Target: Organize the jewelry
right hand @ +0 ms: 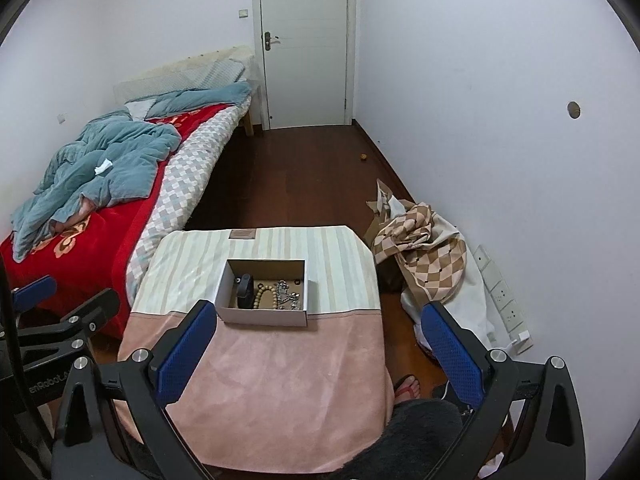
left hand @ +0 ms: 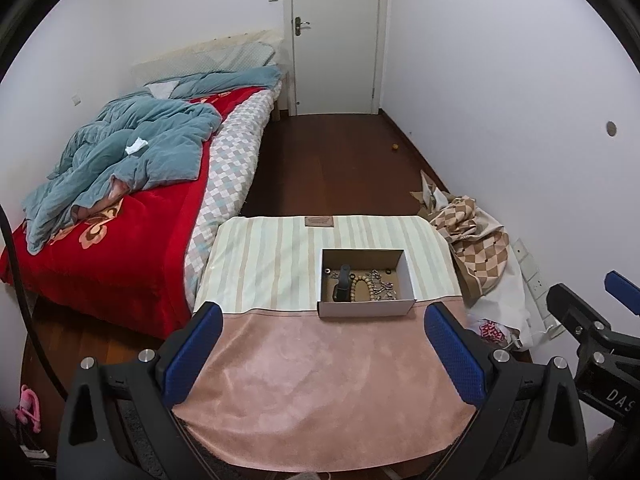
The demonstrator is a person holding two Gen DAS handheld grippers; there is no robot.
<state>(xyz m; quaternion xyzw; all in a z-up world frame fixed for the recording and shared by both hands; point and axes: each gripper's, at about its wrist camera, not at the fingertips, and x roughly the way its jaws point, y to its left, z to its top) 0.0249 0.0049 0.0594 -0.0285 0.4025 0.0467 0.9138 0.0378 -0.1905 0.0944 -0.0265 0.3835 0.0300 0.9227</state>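
Both the left gripper point(left hand: 322, 354) and right gripper point(right hand: 318, 350) hover with jaws apart, empty, above the worktop point(left hand: 320, 380). The jewelry sits inside the cardboard box point(left hand: 366, 306); reaching in comes next.

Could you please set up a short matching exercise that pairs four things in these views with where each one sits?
Things:
1. wooden bead bracelet
2. cardboard box
3. blue quilt
4. checked cloth

Places:
A. on the floor by the right wall
B. inside the box, beside a black strap
C. crumpled on the bed
D. on the table, where striped cloth meets pink

Pairs: 1-B, 2-D, 3-C, 4-A
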